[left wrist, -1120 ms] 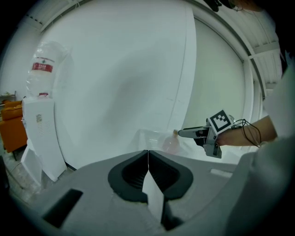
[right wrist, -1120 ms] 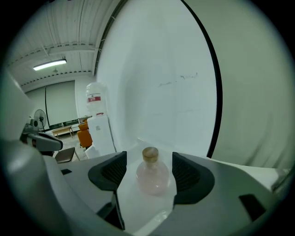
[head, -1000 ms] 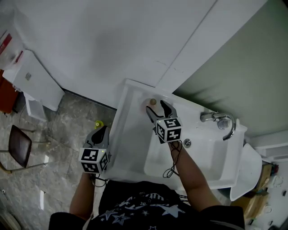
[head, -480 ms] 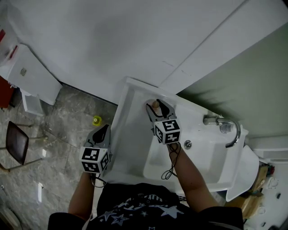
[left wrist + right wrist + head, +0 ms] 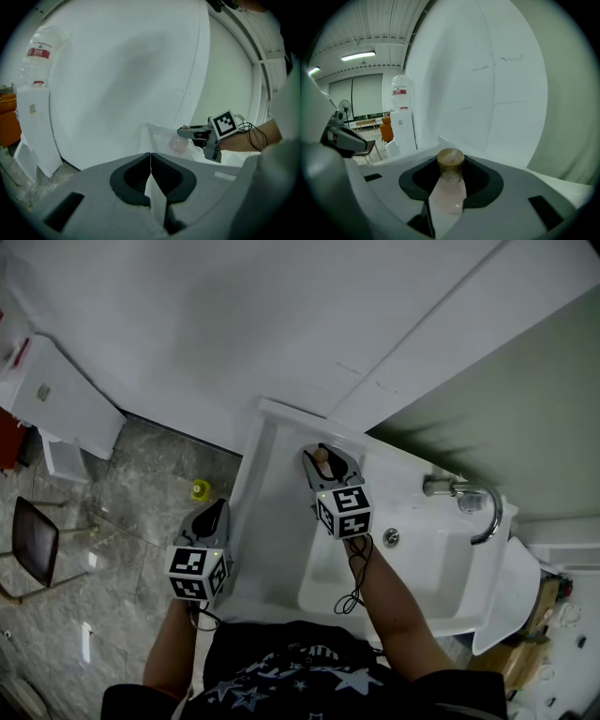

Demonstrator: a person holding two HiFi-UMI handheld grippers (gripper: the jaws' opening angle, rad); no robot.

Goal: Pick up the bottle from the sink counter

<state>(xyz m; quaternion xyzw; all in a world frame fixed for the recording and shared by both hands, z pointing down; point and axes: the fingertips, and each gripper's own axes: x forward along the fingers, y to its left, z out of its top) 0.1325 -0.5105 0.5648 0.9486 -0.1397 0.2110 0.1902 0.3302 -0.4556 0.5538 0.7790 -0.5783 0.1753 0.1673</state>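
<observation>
A small pale pink bottle (image 5: 449, 192) with a cork stopper (image 5: 450, 161) stands at the back left corner of the white sink counter (image 5: 277, 521). In the head view its cork (image 5: 321, 456) shows between the fingers of my right gripper (image 5: 325, 461). That gripper's jaws are closing, and the bottle's body fills the gap between them. The left gripper view shows the bottle (image 5: 179, 143) under the right gripper's fingers (image 5: 190, 132). My left gripper (image 5: 215, 512) hangs left of the counter, over the floor, shut with nothing in it (image 5: 150, 158).
The sink basin (image 5: 422, 577) and a chrome tap (image 5: 465, 495) lie to the right of the bottle. White wall panels rise close behind the counter. A water dispenser (image 5: 58, 401), a yellow object (image 5: 200, 490) and a chair (image 5: 37, 549) stand on the stone floor at left.
My right gripper has moved forward around the bottle and its jaws have narrowed onto it. The left gripper has stayed in place.
</observation>
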